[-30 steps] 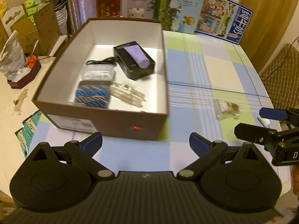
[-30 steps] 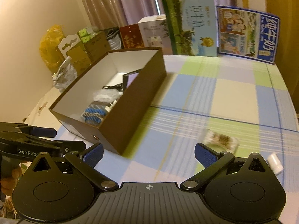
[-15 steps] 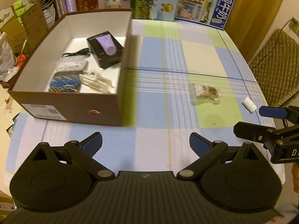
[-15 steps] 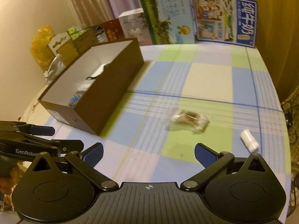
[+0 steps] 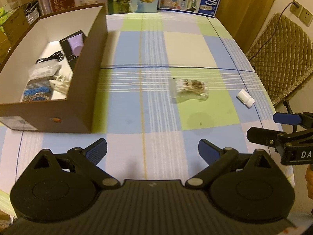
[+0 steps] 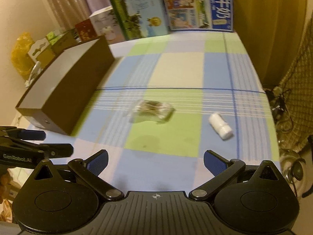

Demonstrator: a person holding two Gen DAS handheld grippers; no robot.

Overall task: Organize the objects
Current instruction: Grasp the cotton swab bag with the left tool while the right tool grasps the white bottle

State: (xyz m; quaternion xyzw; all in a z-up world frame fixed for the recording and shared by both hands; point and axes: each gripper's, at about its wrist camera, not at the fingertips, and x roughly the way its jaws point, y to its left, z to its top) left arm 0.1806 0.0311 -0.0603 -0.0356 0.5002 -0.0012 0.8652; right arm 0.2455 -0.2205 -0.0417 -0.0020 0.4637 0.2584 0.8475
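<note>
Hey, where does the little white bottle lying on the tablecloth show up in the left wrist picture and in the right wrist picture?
Left wrist view: the white bottle lies at right of centre, near the table's right edge, to the right of the clear packet of cotton swabs.
Right wrist view: the white bottle lies right of centre, again to the packet's right.
Shared landmark: the brown box, at left in both.

Cardboard box (image 5: 84, 90) at table's (image 5: 187, 45) left side. Cotton swab packet (image 5: 190, 90) right of box, well apart. Small bottle (image 5: 245, 98) lying further right, near table edge.
</note>
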